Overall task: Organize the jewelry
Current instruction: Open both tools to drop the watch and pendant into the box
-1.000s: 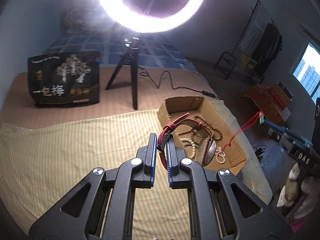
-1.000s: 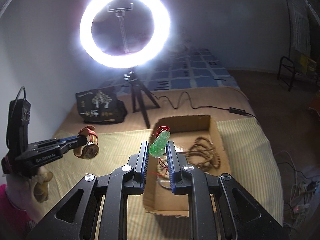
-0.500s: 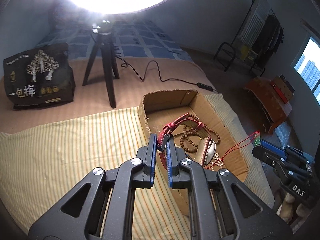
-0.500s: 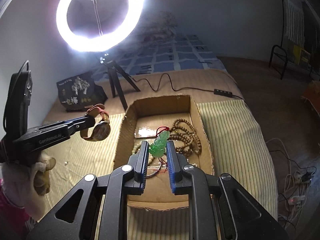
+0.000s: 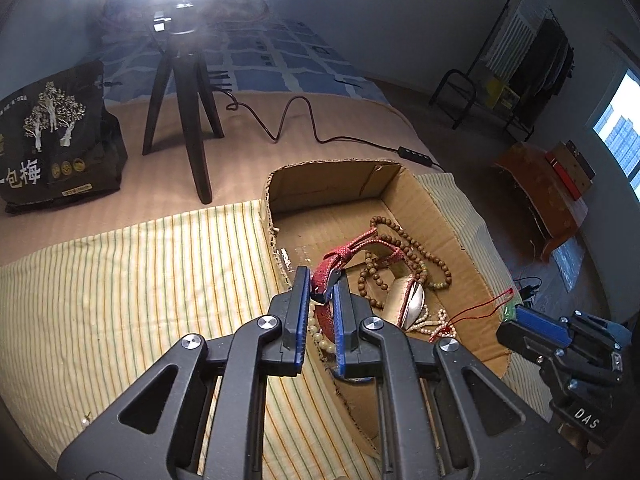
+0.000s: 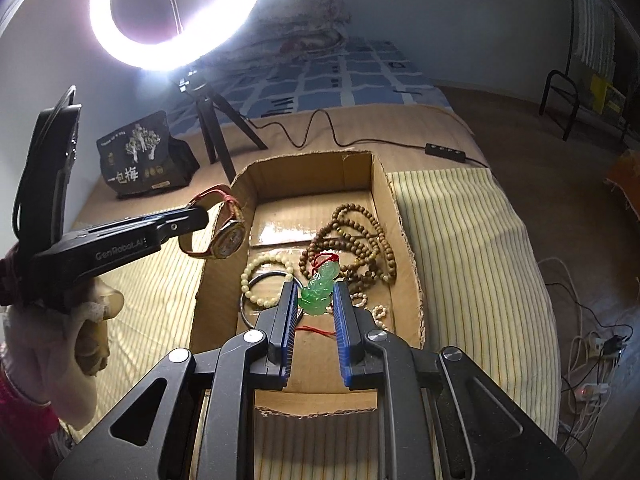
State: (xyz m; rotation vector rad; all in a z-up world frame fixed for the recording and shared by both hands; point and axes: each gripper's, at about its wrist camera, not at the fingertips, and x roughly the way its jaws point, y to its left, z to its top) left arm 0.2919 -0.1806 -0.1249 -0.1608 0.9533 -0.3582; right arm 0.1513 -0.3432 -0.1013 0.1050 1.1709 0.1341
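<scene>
You face a bed covered in a tan sheet [image 5: 352, 128] with a yellow striped cloth [image 5: 132, 280] laid over it and a blue patterned quilt [image 6: 352, 76] at the far end. A glaring ring light [image 6: 176, 12] on a black tripod [image 5: 180, 108] stands on the bed beside a black printed bag [image 5: 52, 136], its cable [image 5: 304, 120] trailing across. To your right, a brown floor [image 6: 532, 148], a dark clothes rack [image 5: 532, 60] against the pale wall and a bright window [image 5: 620, 132].

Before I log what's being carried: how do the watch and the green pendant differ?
The watch has a red strap and a round metal face; the green pendant is a translucent carved stone on red cord. The left gripper clamps the watch's strap; the right gripper pinches the pendant's body. Both hang above the cardboard box.
</scene>
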